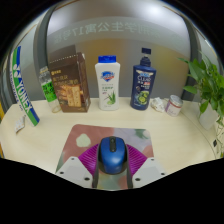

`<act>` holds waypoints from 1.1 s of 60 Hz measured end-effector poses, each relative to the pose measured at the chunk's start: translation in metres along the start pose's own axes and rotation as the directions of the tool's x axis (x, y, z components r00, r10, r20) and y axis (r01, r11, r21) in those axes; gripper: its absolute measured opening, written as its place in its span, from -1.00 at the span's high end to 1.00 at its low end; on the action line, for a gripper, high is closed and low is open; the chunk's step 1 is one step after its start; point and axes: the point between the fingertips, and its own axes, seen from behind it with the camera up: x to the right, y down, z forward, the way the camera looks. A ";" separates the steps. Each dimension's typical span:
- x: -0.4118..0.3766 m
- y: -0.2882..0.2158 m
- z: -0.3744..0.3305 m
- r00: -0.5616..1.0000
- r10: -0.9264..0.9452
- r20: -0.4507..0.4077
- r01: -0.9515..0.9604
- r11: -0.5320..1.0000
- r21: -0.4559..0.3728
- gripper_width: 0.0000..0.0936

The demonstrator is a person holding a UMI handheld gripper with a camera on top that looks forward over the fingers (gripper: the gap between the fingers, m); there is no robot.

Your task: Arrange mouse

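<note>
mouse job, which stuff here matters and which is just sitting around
Job:
mouse, between the fingers of the open hand-held gripper
mouse pad under it

Just lying about:
brown box
white bottle
blue bottle
plant

The gripper [112, 168] points forward and slightly down toward the table, its 2 fingers reaching out from the near side. The left finger [78, 168] and the right finger [150, 167] are pale grey with angular tips, and each carries a pink pad [84, 146] on its inner face. The fingers are spread well apart, roughly level with each other and symmetric about the middle. The mouse [112, 154] lies between them, resting on the surface, with a gap visible at each side, so neither pad presses on it. No hand or sleeve shows.
</note>
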 end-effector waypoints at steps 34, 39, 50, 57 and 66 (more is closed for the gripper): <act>-0.026 -0.005 -0.090 0.999 -0.023 -0.045 0.025 0.999 0.036 -0.84; -0.030 -0.009 -0.134 0.997 -0.029 -0.073 0.034 0.997 0.075 -0.83; -0.042 0.006 -0.226 0.991 -0.048 -0.124 0.064 0.990 0.129 -0.83; -0.053 0.026 -0.270 0.991 -0.038 -0.131 0.055 0.990 0.128 -0.82; -0.067 0.043 -0.308 0.990 -0.044 -0.133 0.062 0.988 0.138 -0.82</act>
